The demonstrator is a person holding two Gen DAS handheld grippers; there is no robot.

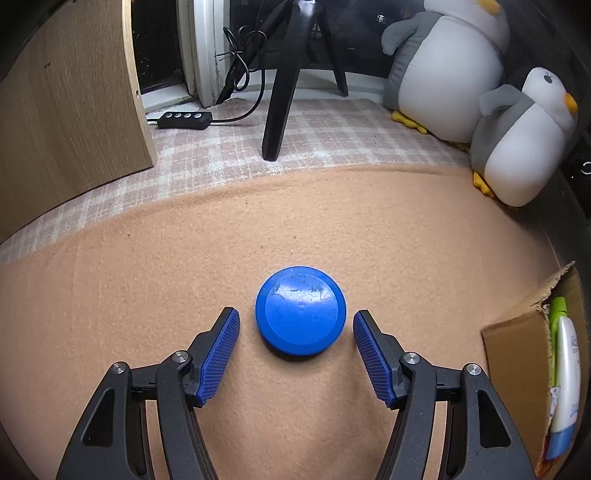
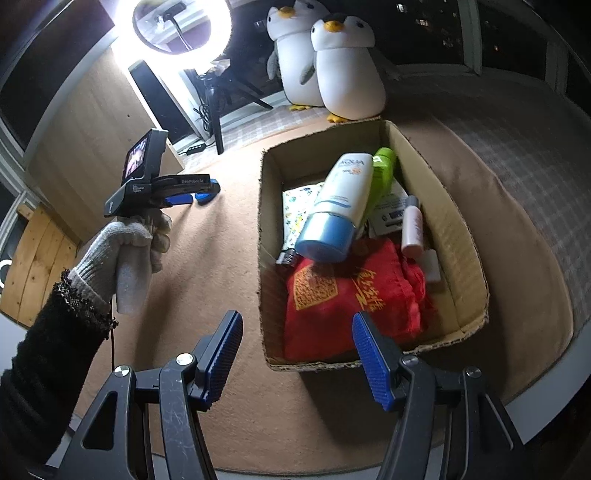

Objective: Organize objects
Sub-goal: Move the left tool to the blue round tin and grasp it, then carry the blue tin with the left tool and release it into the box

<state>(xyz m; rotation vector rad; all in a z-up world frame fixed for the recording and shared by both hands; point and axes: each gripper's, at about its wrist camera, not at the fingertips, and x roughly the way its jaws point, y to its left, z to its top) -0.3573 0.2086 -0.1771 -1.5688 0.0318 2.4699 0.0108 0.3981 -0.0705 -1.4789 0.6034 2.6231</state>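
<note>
A round blue lid-like container lies on the peach blanket. My left gripper is open, its blue pads on either side of the container, apart from it. It also shows in the right wrist view, held by a gloved hand, with the blue container at its tips. My right gripper is open and empty above the near edge of a cardboard box. The box holds a white and blue bottle, a green bottle, a small pink bottle and a red bag.
Two plush penguins stand at the back right, next to the box. A black tripod leg and a black cable switch are on the checked cloth behind. A wooden panel stands left. A ring light shines.
</note>
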